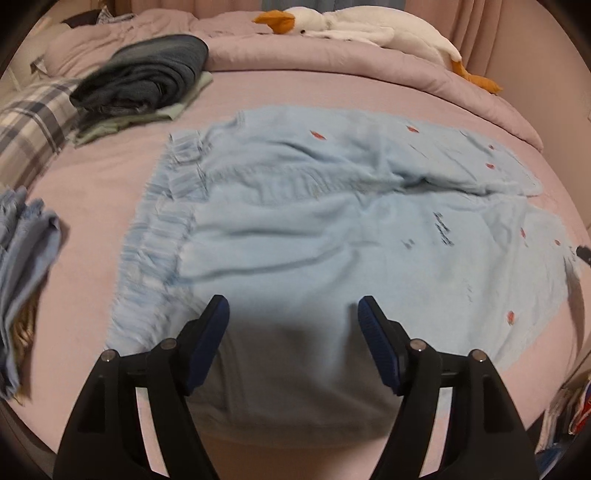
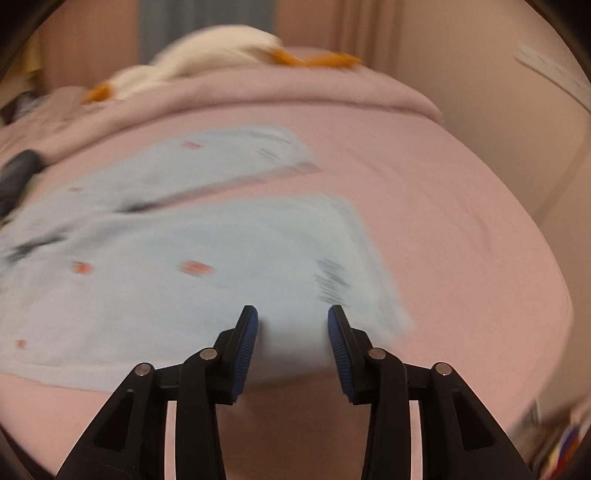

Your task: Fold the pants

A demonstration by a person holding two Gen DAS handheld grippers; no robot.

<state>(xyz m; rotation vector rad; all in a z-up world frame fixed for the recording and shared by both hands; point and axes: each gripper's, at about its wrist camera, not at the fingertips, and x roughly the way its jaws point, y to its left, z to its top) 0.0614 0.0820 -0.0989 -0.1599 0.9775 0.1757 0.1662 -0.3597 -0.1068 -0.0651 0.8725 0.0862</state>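
the pale blue soft cotton pants with small red motifs (image 1: 332, 229) lie spread flat on the pink bed sheet (image 1: 110, 192), elastic waistband (image 1: 155, 236) to the left, the two legs running off to the right with a gap between them at the hems (image 2: 332, 184). no fold looks made yet, so this reads as the start: both tools hang above the near edge, ready to take hold.

the left gripper (image 1: 293, 317) stands wide open over the near leg close to the waist, nothing between its blue pads. the right gripper (image 2: 293, 325) is about half open above the near leg by its hem (image 2: 369, 266); cloth shows behind the gap, but the pads do not seem to press on it.

next move, likely: lower both onto the near edge, pinch it, and carry the near leg over onto the far one, keeping the edges even.

around the bed: a stack of dark folded clothes (image 1: 147, 77) far left, a crumpled blue garment (image 1: 22, 258) at the left edge, a rumpled pink quilt (image 1: 332, 62) along the far side with a white plush goose (image 1: 351, 26) on it, curtains behind.
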